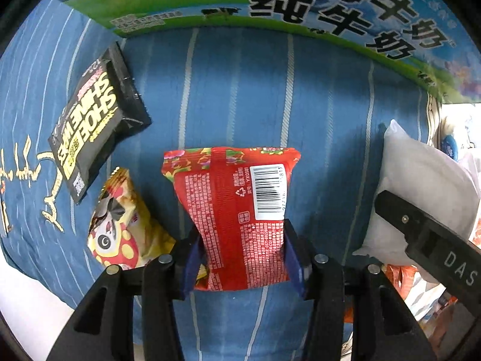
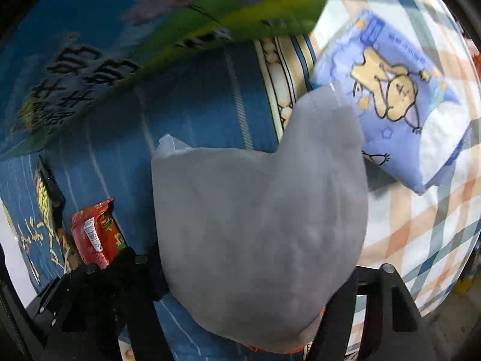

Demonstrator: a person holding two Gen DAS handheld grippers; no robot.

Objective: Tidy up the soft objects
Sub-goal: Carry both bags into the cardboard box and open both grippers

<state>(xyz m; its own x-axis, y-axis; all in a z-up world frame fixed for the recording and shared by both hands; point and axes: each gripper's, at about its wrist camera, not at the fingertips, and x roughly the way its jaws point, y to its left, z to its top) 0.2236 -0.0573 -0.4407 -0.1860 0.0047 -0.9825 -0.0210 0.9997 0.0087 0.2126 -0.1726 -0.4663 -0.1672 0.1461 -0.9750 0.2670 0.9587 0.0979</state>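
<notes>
Blue striped cloth (image 1: 240, 90), left fingers (image 1: 192, 258) pinching crinkled red barcode packet (image 1: 237, 210), right fingers (image 2: 339, 310) clamping plump grey-white pack (image 2: 258, 225)

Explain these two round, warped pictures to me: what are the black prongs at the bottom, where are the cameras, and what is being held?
There is no robot: a person holds a two-finger gripper in each hand, and a fisheye camera on each looks forward along its fingers, hence the warped view. In the left wrist view, the left gripper is shut on a red snack packet. In the right wrist view, the right gripper clamps a grey pillow. Below lies a blue striped cloth, bearing a black shoe-wipes pack and a yellow snack bag, with a milk carton box behind. A blue cartoon pack lies on a checked sheet.
</notes>
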